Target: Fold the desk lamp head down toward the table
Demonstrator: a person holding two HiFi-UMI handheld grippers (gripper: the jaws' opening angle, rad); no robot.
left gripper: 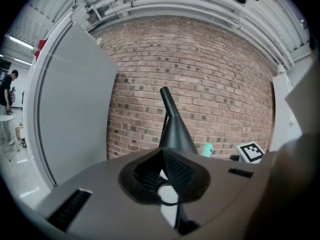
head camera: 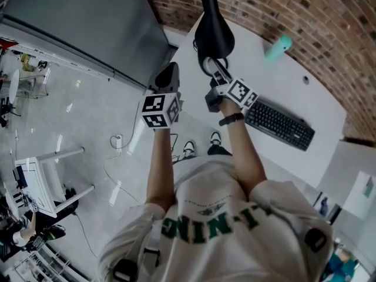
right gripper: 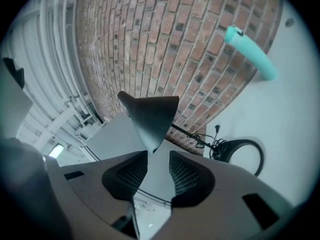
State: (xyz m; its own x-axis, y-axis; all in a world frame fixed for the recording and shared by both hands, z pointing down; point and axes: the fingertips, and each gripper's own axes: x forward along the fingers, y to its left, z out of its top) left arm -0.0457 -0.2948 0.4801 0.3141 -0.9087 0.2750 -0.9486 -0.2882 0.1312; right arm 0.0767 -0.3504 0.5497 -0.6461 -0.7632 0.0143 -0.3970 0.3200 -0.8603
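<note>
The black desk lamp's cone-shaped head hangs over the near edge of the white desk, its arm running up out of the head view. My right gripper sits just below it. In the right gripper view the head points its narrow end into the gap of the right gripper; the pads stand apart and do not press on it. The lamp's ring base and cord lie on the desk. My left gripper is left of the lamp, pads together, with the lamp head beyond them.
A black keyboard and a teal object lie on the desk by the brick wall. A grey partition panel stands to the left. Below left is shiny floor with a white chair and a cable.
</note>
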